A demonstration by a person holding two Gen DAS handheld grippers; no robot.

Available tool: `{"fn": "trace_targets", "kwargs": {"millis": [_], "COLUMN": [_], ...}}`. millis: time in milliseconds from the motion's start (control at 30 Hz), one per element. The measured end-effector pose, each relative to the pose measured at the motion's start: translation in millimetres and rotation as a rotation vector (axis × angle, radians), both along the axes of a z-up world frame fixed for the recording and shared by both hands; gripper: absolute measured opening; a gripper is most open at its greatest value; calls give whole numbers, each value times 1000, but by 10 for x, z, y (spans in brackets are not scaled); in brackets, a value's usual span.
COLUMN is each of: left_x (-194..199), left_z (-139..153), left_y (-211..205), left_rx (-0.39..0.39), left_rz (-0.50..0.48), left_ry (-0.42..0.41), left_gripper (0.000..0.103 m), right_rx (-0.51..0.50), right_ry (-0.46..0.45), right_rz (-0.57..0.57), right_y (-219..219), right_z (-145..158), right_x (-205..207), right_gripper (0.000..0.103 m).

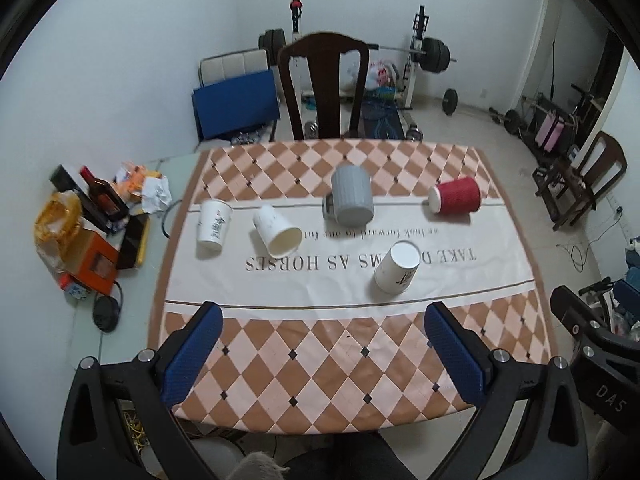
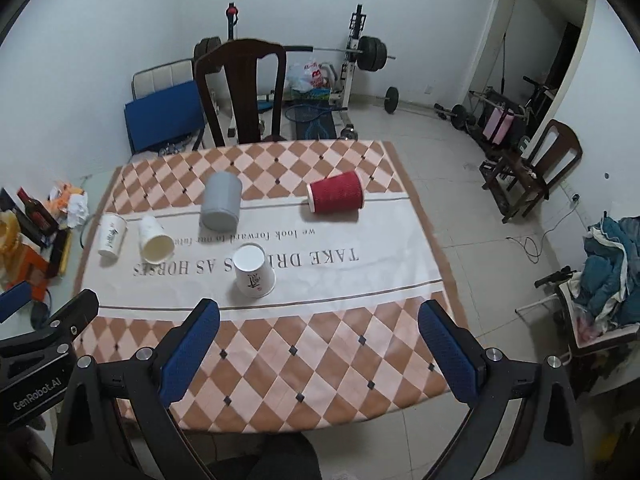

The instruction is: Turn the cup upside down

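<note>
Several cups sit on the checked tablecloth [image 1: 304, 360]. A white paper cup [image 1: 397, 267] [image 2: 253, 271] stands upside down nearest me. A second white cup [image 1: 277, 230] [image 2: 155, 239] lies on its side, mouth toward me. A third white cup [image 1: 214, 229] [image 2: 112, 235] stands at the left. A grey ribbed mug [image 1: 351, 195] [image 2: 221, 201] lies tipped, and a red ribbed cup [image 1: 455, 195] [image 2: 335, 192] lies on its side. My left gripper [image 1: 324, 352] and right gripper [image 2: 320, 350] are open and empty above the near table edge.
A dark wooden chair [image 1: 323, 84] stands behind the table. Clutter with a bottle [image 1: 100, 196], an orange box [image 1: 93, 264] and bags sits left of the cloth. Gym weights [image 1: 434, 54] and another chair [image 1: 588, 176] fill the room behind and to the right.
</note>
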State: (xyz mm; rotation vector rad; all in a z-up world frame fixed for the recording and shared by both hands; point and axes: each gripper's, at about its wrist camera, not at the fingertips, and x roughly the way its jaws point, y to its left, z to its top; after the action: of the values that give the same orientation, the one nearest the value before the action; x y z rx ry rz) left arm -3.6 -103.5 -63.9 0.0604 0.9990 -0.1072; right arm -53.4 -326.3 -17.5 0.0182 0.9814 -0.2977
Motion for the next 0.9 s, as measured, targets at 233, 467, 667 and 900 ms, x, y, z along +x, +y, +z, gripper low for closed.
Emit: {"fn": "trace_targets", "kwargs": {"millis": [233,467,667,900], "left_x": [-196,-317,-374,-397], "left_z": [348,506,579,593], "left_y": [118,156,194,182], "left_rx": [-23,-11,7,11], "left_rz": [17,10,19,19], "left_ry": [-6,5,2,11], "left_gripper": [103,103,103,103], "right_rx": [13,14,7,1], "right_ry": [-21,-39,-46,-46], "right_rz": [5,17,13,12], "right_y": [114,227,252,255], "right_z": [482,757,882,904], "right_x": [-296,-457,-529,-536], "right_gripper": [101,101,101,101]}}
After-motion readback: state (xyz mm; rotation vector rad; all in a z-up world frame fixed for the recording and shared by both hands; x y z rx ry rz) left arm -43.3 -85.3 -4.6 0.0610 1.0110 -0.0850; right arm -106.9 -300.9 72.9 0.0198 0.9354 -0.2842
